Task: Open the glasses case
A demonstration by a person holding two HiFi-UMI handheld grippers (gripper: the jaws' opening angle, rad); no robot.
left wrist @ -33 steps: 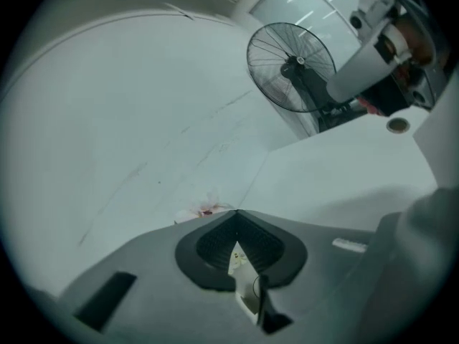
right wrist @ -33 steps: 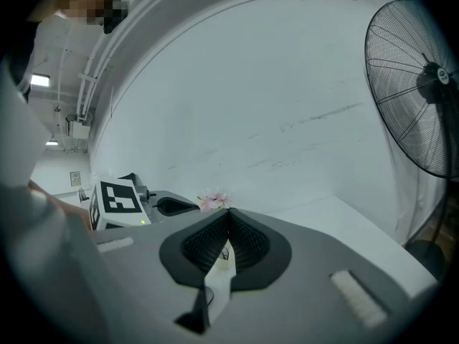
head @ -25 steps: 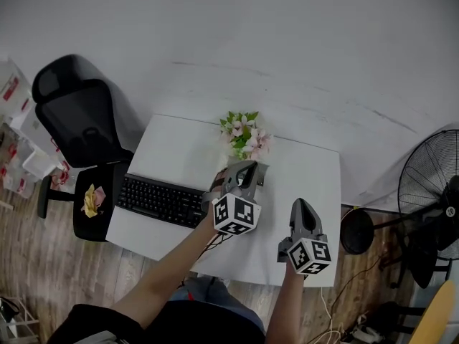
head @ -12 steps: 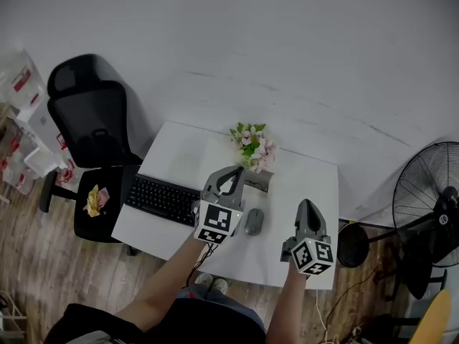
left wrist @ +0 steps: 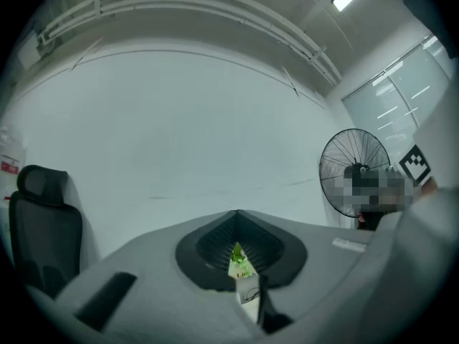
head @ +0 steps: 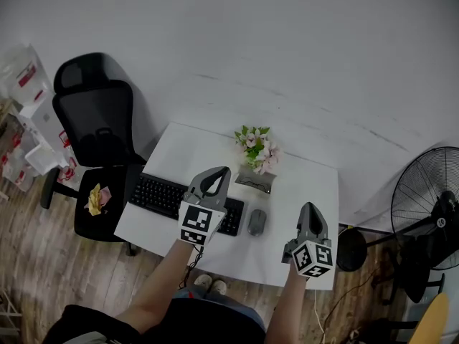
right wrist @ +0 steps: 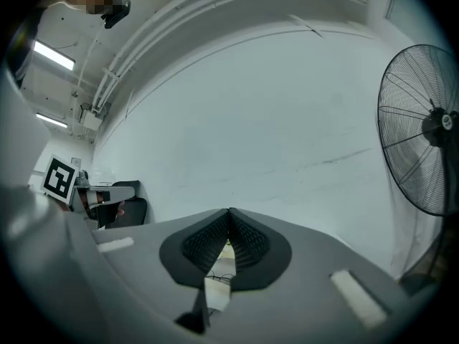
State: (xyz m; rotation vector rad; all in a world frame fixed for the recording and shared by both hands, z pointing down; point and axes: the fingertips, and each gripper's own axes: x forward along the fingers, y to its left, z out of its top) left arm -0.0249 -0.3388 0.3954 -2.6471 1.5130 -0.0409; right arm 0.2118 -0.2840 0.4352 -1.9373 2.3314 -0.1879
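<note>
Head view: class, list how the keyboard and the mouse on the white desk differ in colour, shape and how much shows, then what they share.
Colour: the keyboard is black, the mouse grey. Shape: the keyboard is a long bar, the mouse a small oval. Visibility: the left gripper covers part of the keyboard; the mouse shows whole. Shared: both lie side by side on the white desk.

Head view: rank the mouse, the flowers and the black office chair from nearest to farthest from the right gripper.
1. The mouse, on the table, just left of the right gripper.
2. The flowers, near the table's far edge, up and to the left.
3. The black office chair, off the table's left end, clearly farthest.
</note>
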